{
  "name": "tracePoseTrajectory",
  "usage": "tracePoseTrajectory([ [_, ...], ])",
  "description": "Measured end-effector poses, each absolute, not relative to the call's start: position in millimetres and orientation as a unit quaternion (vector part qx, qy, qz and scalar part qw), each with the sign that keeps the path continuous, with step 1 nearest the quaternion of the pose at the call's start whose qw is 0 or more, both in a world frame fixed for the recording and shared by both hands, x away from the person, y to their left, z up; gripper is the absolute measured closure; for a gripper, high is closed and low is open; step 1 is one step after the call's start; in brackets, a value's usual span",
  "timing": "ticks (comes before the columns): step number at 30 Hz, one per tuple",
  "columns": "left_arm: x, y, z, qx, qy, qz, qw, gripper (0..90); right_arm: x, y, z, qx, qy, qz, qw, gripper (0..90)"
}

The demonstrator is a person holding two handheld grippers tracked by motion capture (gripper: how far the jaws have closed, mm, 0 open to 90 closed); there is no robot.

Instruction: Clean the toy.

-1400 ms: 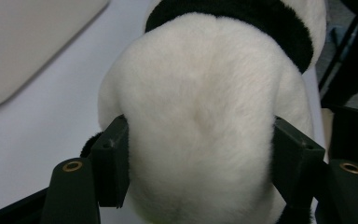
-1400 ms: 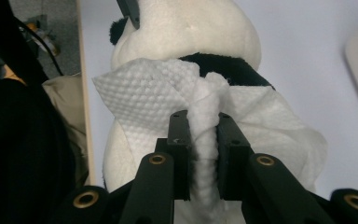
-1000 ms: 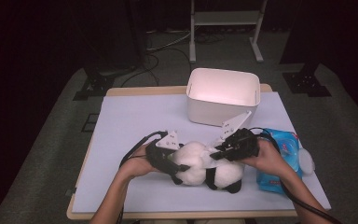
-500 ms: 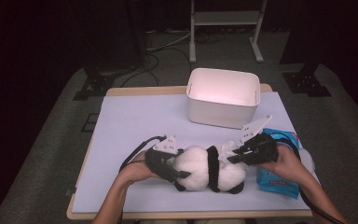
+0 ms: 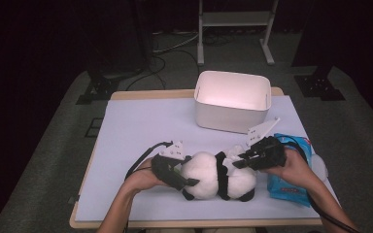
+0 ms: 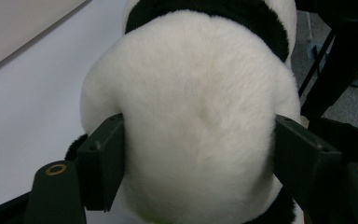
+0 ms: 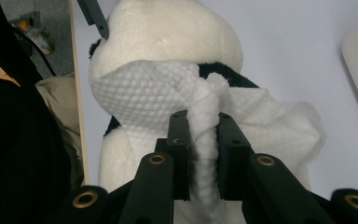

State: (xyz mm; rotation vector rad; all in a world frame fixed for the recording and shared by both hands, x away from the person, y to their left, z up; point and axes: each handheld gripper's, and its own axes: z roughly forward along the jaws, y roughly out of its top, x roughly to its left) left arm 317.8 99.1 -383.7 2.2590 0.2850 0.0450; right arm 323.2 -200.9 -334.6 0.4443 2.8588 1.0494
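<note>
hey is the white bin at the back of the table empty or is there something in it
Cannot tell fully. In the high view the white bin stands upright and open-topped, and the part of its inside that shows looks bare, but its near wall hides the rest of the floor.

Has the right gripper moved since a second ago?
Yes. The right gripper slid toward the table's right edge, away from the white bin.

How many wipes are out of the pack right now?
1: the white wipe lies draped over the plush panda, pinched in the right gripper. Others may be hidden.
</note>
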Motion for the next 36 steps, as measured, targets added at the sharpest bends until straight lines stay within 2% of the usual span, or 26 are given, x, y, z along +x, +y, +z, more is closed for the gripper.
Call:
tracePoseTrajectory([
  [13, 318, 99, -383, 0.905, 0.107, 0.023, 0.411, 25.1, 331, -151, -335, 0.098, 0.941, 0.323, 0.017, 77.0],
  [19, 318, 99, -382, 0.906, 0.102, 0.024, 0.411, 25.1, 327, -167, -335, 0.108, 0.941, 0.32, 0.022, 76.6],
  [28, 318, 99, -381, 0.906, 0.107, 0.025, 0.409, 24.9, 318, -219, -332, 0.152, 0.928, 0.338, 0.035, 76.3],
  [36, 318, 101, -382, 0.908, 0.109, 0.026, 0.404, 24.9, 315, -226, -332, 0.159, 0.926, 0.341, 0.044, 76.0],
])
